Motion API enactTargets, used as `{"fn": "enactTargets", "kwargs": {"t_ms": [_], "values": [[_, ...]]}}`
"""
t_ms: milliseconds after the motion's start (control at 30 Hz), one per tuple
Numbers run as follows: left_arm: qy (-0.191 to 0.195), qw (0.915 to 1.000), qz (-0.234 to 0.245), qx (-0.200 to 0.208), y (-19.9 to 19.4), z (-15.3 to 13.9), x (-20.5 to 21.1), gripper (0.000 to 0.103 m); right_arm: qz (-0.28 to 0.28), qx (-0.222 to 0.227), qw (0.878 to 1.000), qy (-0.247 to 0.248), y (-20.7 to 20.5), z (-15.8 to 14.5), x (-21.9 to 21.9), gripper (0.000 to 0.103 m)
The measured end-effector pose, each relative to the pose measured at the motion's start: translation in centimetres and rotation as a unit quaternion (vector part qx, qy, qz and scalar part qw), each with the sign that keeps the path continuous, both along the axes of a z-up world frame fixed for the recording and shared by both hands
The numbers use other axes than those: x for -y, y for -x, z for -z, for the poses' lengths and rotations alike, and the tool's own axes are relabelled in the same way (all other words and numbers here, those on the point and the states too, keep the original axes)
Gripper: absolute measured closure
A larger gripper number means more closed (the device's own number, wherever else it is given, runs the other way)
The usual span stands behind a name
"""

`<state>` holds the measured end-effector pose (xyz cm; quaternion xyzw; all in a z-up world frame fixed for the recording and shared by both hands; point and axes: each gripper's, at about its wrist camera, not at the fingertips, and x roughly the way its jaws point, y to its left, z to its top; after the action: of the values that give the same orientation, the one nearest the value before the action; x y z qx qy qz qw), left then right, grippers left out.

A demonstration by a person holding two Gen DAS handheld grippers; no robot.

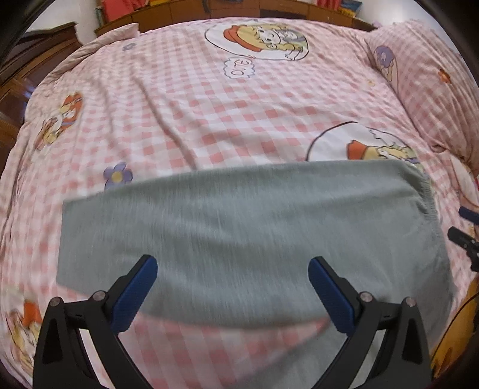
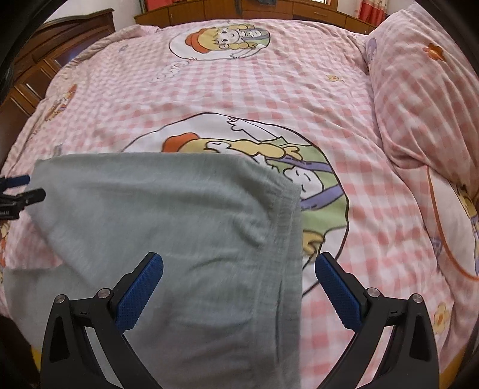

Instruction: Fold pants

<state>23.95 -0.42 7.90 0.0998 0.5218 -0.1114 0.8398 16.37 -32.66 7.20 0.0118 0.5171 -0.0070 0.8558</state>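
Left gripper (image 1: 233, 270): jaws wide apart, nothing between the blue pads (image 1: 136, 294), hovering over the near edge of the pants (image 1: 239, 221). Left view is motion-blurred, so fine detail there is unreliable.

Right gripper (image 2: 239, 267): jaws also spread wide, empty, straddling the pants' hemmed right edge at 6 o'clock.

Pants: grey knit, lying flat on the bedspread (image 2: 269, 83), near-centre in both views, running from 9 to 3 o'clock. Gathered waistband (image 1: 426, 191) shows at 3 o'clock in the left view. In the right view a straight seam edge (image 2: 287, 239) runs 12-to-6 just left of the right-hand pad. The cloth looks doubled over, with a second layer trailing down toward 6 o'clock off the near side. Can't tell the exact layer count.

Step, my read: between folds. One fold is laid down and released, neither gripper holds cloth.

Next move likely calls for: both grippers drop to the near hanging portion, close on the edge at matching points, carry it up toward 12 o'clock and lay it square on the far edge. Small wrinkle (image 2: 254, 235) near the seam wants smoothing first.

Farther out: pillow (image 2: 425, 98) at 2 o'clock, wooden headboard (image 2: 239, 12) at 12.
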Motion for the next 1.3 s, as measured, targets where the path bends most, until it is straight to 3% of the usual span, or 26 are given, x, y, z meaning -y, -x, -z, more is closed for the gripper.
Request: {"fn": "enactTargets", "kwargs": {"t_ms": [167,333,433,567,733,867,933,1000,1033,1067,1100,1200,1300], "values": [[-0.043,0.9988,0.022,-0.003,-4.1,1.8,0.5,0.003,-0.002,-0.011,1.0,0.028,-2.9,1.0,0.9,0.0],[-0.058,0.9971,0.048,-0.002,-7.7,3.2,0.4,0.007,-0.022,-0.021,0.998,0.046,-5.1,1.8,1.0,0.0],[-0.081,0.9948,0.055,-0.029,-9.8,4.6,0.2,0.011,-0.04,-0.025,0.997,0.053,-6.3,2.2,0.8,0.005],[-0.064,0.9946,0.055,-0.06,-11.7,6.3,-0.6,0.014,-0.054,-0.028,0.997,0.056,-7.5,3.0,0.5,0.008],[-0.033,0.9958,0.047,-0.071,-12.5,7.7,-1.5,0.014,-0.059,-0.046,0.996,0.045,-9.0,4.6,0.7,0.014],[-0.044,0.9951,0.058,-0.067,-12.2,8.3,-1.5,0.014,-0.065,-0.053,0.995,0.044,-9.6,5.9,0.5,0.018],[-0.043,0.9945,0.067,-0.068,-12.1,8.4,-1.1,0.023,-0.067,-0.051,0.996,0.041,-9.6,6.1,0.4,0.021],[-0.021,0.9937,0.08,-0.076,-12.1,8.0,-0.9,0.063,-0.069,-0.047,0.996,0.031,-9.5,5.9,0.4,0.035],[-0.02,0.9939,0.078,-0.075,-12.0,7.7,-0.8,0.073,-0.074,-0.045,0.996,0.025,-9.4,5.7,0.4,0.041],[-0.016,0.994,0.074,-0.079,-11.9,7.4,-0.9,0.087,-0.076,-0.044,0.996,0.022,-9.3,5.5,0.3,0.054],[-0.014,0.9943,0.07,-0.08,-11.9,7.3,-1.0,0.094,-0.077,-0.04,0.996,0.023,-9.1,5.2,0.3,0.066],[0.003,0.9956,0.057,-0.075,-11.1,6.3,-1.9,0.1,-0.073,-0.024,0.997,0.014,-8.2,4.1,0.6,0.095],[0.027,0.9965,0.045,-0.066,-10.0,4.9,-2.6,0.101,-0.073,-0.006,0.997,-0.021,-7.1,2.7,1.0,0.097]]}}
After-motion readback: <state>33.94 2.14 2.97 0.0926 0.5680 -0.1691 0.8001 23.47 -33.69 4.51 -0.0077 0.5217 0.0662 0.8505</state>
